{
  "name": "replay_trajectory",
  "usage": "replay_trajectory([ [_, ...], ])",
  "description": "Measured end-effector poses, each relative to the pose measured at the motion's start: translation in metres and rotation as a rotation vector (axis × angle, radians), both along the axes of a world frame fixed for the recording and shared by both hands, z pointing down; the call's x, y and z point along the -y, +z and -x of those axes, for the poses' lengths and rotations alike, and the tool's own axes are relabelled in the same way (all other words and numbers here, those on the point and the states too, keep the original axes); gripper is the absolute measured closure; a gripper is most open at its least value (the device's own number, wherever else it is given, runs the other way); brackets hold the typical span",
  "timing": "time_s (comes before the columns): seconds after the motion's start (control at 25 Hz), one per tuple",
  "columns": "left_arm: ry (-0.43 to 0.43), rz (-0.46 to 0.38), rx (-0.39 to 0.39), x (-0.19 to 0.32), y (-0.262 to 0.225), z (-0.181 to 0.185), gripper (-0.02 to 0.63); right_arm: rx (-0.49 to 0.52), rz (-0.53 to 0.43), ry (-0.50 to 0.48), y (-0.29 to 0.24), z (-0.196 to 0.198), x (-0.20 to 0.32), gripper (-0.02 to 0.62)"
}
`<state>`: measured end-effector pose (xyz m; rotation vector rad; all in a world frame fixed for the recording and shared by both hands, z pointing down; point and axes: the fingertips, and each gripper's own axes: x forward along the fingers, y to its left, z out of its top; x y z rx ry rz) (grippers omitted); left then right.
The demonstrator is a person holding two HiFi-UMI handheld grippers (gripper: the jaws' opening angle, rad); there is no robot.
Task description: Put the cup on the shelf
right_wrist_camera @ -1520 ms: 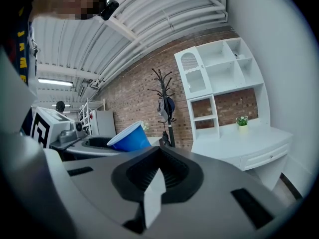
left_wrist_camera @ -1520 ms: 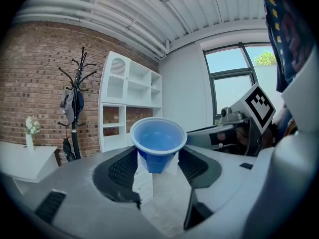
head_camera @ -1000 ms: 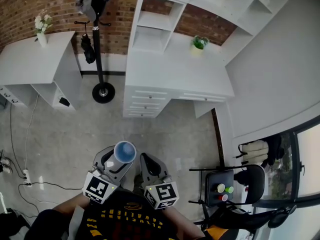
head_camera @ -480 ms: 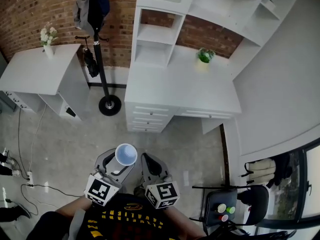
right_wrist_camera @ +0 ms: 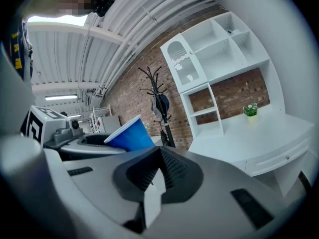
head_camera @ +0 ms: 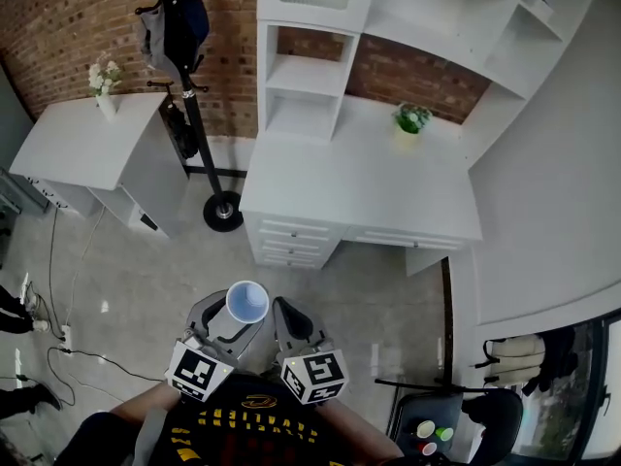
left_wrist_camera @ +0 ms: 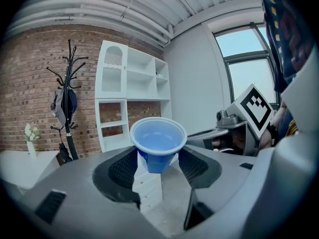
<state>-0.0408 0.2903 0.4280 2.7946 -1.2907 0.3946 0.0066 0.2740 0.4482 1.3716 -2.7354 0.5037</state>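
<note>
A blue cup (head_camera: 246,302) with a white rim stands upright between the jaws of my left gripper (head_camera: 231,318), which is shut on it. In the left gripper view the blue cup (left_wrist_camera: 158,143) is pinched at its lower part, mouth up and empty. My right gripper (head_camera: 288,322) hangs just to the right of it, shut with nothing in it. From the right gripper view the cup (right_wrist_camera: 129,134) shows to the left. The white shelf unit (head_camera: 309,61) with open compartments stands on a white desk (head_camera: 361,184) ahead of both grippers, well apart from them.
A small potted plant (head_camera: 412,117) sits on the desk near the wall. A black coat stand (head_camera: 189,105) stands left of the desk. A second white desk (head_camera: 87,142) with a flower vase (head_camera: 105,81) is at the far left. Cables (head_camera: 58,338) lie on the floor at left.
The view has shifted so that the desk and shelf sit lower and nearer in the picture. Both grippers and the cup hold the same pose relative to my body.
</note>
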Motion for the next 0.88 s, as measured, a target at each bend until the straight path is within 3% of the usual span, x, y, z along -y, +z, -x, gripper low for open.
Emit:
replay_trajectory([
  [0.44,-0.003,0.003,0.004,0.021,-0.007,-0.048,0.347,0.028,0.003,0.006,0.0,-0.047,0.023,0.601],
  [0.88,0.049,0.012,0.021,0.052,0.0,-0.063,0.347,0.035,0.027,0.056,0.008,-0.063,0.054,0.601],
])
